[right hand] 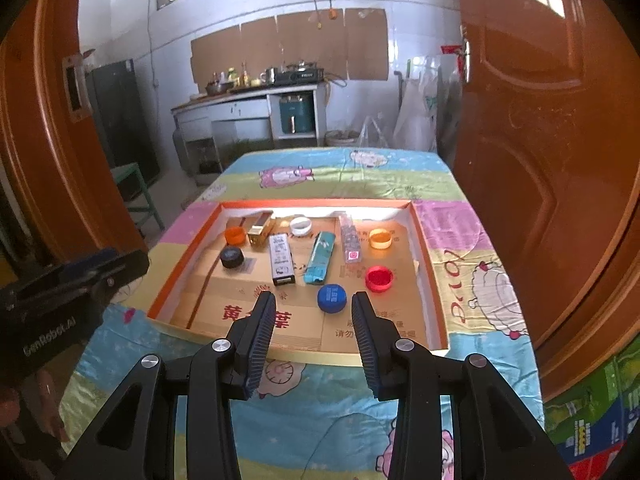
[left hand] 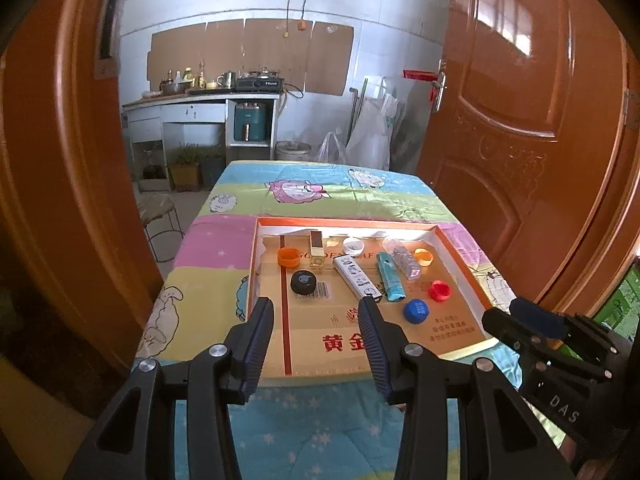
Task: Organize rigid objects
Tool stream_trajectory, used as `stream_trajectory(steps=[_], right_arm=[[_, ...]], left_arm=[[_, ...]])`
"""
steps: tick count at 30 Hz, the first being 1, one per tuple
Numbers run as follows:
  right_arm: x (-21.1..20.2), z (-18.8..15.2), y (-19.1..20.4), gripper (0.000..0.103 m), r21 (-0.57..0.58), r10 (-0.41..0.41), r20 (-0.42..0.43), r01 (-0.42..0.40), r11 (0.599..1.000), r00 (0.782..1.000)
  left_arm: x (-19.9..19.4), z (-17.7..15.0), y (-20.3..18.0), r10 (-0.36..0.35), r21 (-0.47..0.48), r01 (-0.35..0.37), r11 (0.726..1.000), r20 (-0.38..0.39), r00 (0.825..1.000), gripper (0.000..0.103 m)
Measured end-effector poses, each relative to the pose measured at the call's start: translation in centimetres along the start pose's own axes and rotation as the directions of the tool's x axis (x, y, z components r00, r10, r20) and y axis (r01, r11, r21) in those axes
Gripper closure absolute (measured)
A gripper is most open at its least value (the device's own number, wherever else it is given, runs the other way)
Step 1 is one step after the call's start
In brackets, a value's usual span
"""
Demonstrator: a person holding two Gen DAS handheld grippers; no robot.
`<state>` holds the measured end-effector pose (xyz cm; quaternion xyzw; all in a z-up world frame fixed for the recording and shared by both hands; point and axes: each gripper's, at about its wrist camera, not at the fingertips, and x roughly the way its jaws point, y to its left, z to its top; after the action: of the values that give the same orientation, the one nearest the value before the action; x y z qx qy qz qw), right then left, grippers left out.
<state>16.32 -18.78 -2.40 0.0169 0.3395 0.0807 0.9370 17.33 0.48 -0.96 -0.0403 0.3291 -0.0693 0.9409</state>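
- On the desk (right hand: 460, 240), covered by a cartoon-print cloth, a shallow orange-rimmed tray (right hand: 434, 280) lined with flattened cardboard holds every rigid object in view; none lies outside it.
- By the look of it the sorting has barely begun: caps and boxes sit mixed and scattered, with no grouping visible, so nearly all the work seems left.
- The left tool (left hand: 316, 306) hovers over the tray's near edge, spread wide and empty; the right tool (right hand: 314, 300) hangs likewise, parted and holding nothing.
- A white printed box (right hand: 281, 258) and a teal packet (right hand: 320, 257) lie side by side mid-tray, with a clear tube (right hand: 349, 240) at 1 o'clock of them.
- A gold box (right hand: 260, 231) rests toward the far left corner.
- Caps are strewn around: the blue cap (right hand: 331, 298) nearest the right tool, at 12 o'clock; the red cap (right hand: 379, 278) at 1 o'clock; the black cap (right hand: 232, 257) at 10 o'clock; orange (right hand: 235, 235), white (right hand: 301, 225) and amber (right hand: 380, 238) ones along the far side.
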Motion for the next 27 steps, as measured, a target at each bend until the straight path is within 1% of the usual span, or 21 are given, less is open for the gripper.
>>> stream_trajectory(steps=[6,10,12,15,25,27], right_arm=[[-2.9,-0.2,0.8,0.062,-0.007,-0.006,0.044,0.007,1.0,0.999],[-4.8,-0.4,1.2,0.062,-0.006,-0.012,0.077,0.012,1.0,0.997],[-5.6,-0.6,1.4,0.062,-0.001,-0.015,0.09,0.015,1.0,0.996],[-6.8,-1.0,1.7,0.062,-0.002,-0.023,0.103,0.023,1.0,0.994],[-10.5,-2.3,3.0,0.062,-0.019,-0.036,0.159,0.04,0.999,0.987],[-11.2,-2.5,3.1,0.062,-0.017,-0.042,0.165,0.045,0.999,0.985]], left_arm=[[-2.9,-0.7,-0.5,-0.015,0.011,0.014,1.0,0.046,0.999,0.059],[-4.8,-1.2,-0.7,-0.013,0.013,0.012,1.0,0.077,0.997,0.059],[-5.9,-1.5,-0.9,-0.001,0.021,-0.001,1.0,0.092,0.996,0.059],[-6.8,-2.0,-1.2,0.009,0.03,-0.012,0.999,0.107,0.994,0.059],[-10.5,-3.3,-1.7,-0.011,0.03,0.006,1.0,0.154,0.988,0.059],[-11.4,-3.6,-1.9,-0.006,0.031,0.001,1.0,0.167,0.986,0.059]])
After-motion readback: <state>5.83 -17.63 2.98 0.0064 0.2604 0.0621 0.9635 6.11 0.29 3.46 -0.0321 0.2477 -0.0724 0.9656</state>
